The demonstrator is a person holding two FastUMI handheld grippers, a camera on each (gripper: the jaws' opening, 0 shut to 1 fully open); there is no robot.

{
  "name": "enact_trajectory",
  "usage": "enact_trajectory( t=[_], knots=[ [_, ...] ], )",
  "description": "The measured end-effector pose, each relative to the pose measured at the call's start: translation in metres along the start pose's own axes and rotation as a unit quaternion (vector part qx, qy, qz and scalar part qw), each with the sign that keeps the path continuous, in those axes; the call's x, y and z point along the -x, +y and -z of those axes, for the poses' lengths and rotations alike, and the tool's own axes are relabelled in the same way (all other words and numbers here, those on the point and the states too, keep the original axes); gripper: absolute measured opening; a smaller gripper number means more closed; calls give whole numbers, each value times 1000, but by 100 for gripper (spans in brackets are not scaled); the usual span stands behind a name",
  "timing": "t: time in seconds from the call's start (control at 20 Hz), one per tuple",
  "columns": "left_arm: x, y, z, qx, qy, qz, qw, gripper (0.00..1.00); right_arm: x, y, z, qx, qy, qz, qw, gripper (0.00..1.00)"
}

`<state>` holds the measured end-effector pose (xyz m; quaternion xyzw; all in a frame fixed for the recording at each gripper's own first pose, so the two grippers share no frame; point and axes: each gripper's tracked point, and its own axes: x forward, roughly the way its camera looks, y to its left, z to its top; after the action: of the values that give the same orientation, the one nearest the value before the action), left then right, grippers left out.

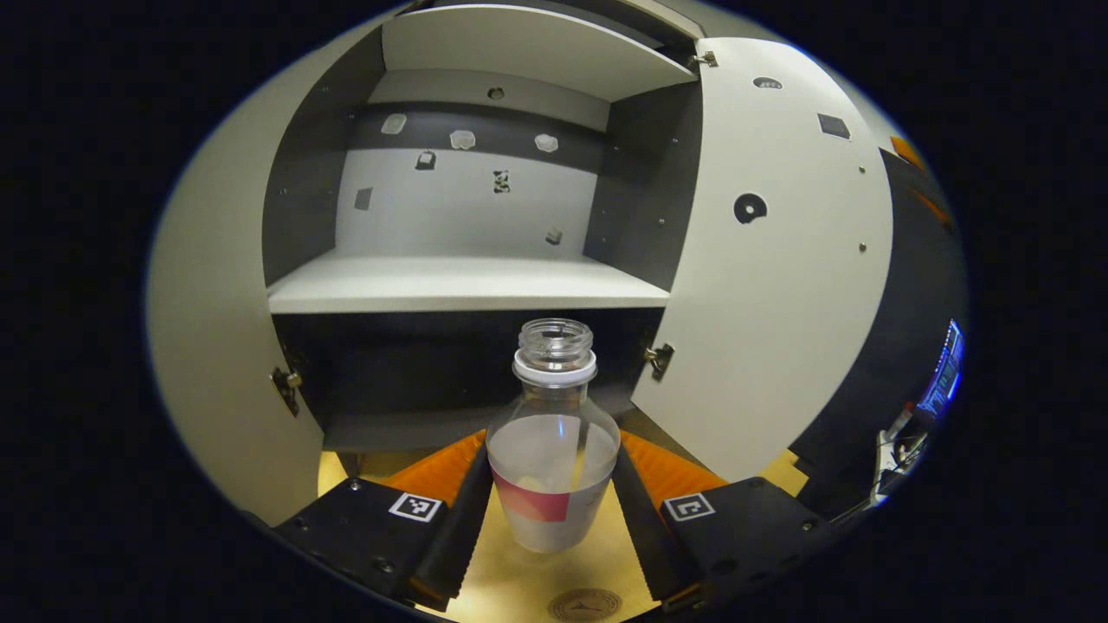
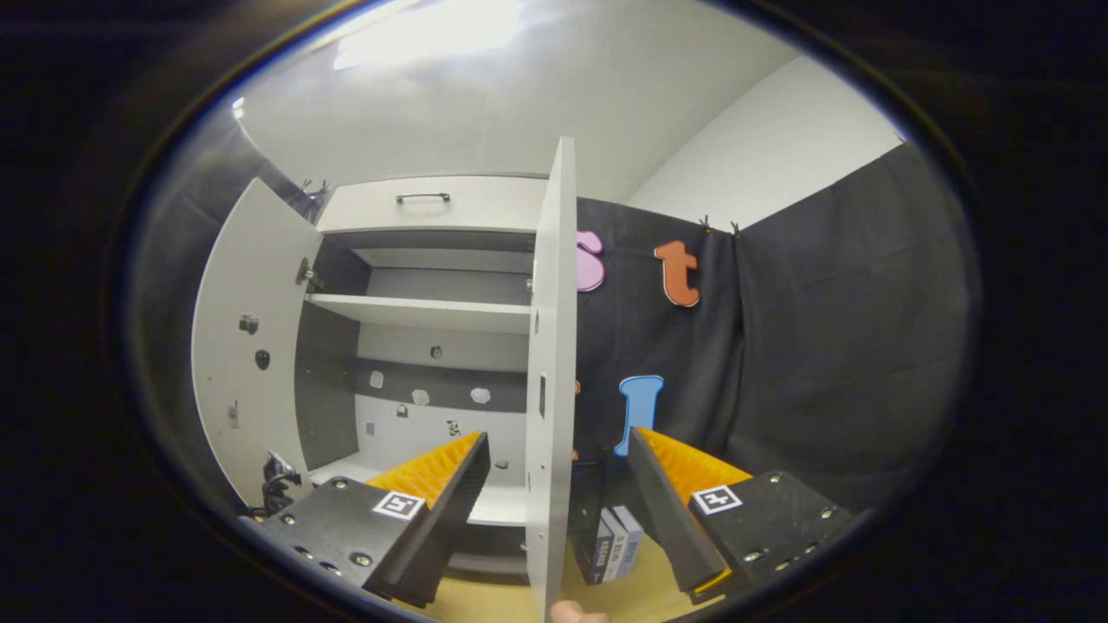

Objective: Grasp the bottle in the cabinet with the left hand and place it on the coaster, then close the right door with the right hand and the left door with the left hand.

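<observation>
The bottle [image 1: 553, 441] stood upright between the left gripper [image 1: 552, 519] fingers [image 1: 457, 510], its long axis vertical and its open neck toward the cabinet [image 1: 467, 285]. Both inner finger faces lay against the bottle's lower sides, so the fingers looked closed on it, at about the width of its body. It appeared to be held clear of the yellow worktop [image 1: 537, 580], though I could not tell whether its base touched. A round coaster [image 1: 584, 603] lay on the worktop just below and nearer than the bottle, almost under the fingers, so the coming move was, by my judgement, a short lowering toward the camera side.

The right gripper [image 2: 558, 510] fingers [image 2: 437, 510] stood wide apart and held nothing. The edge of the open right door [image 2: 554, 346] ran vertically between them, making that hand the nearer one for closing it. The left door [image 2: 251, 346] hung open on the far side
</observation>
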<state>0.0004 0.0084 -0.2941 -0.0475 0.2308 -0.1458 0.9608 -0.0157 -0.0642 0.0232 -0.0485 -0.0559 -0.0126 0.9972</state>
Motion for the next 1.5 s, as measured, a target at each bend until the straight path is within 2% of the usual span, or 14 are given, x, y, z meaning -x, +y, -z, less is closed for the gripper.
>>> enact_trajectory(
  t=[0.15, 0.3, 0.35, 0.5, 0.75, 1.1, 1.35, 1.4, 1.5],
  knots=[
    [2, -7, 26, 23, 8, 28, 999, 78, -1, 0, 0, -4, -1, -1, 1000, 96],
    [7, -3, 52, 25, 22, 24, 999, 78, 0, -3, 1, 3, -1, 1, 1000, 99],
    [9, -5, 64, 28, 34, 30, 999, 78, 0, -4, 1, 6, -2, 2, 1000, 96],
    [14, -10, 100, 47, 63, 38, 996, 79, -2, -6, 1, 10, -2, 2, 1000, 96],
    [22, -16, 152, 45, 113, 37, 992, 79, -3, -8, 6, 19, 4, 2, 1000, 96],
    [24, -36, 174, 31, 110, 62, 991, 79, -1, -6, 15, 36, 15, 2, 999, 96],
    [24, -40, 192, 20, 123, 62, 990, 82, 3, -7, 17, 38, 17, 3, 999, 96],
    [25, -39, 195, 20, 125, 59, 990, 79, 3, -7, 17, 39, 18, 3, 999, 96],
    [24, -39, 194, 21, 114, 56, 992, 80, 5, -8, 19, 40, 20, 4, 999, 96]
  ],
)
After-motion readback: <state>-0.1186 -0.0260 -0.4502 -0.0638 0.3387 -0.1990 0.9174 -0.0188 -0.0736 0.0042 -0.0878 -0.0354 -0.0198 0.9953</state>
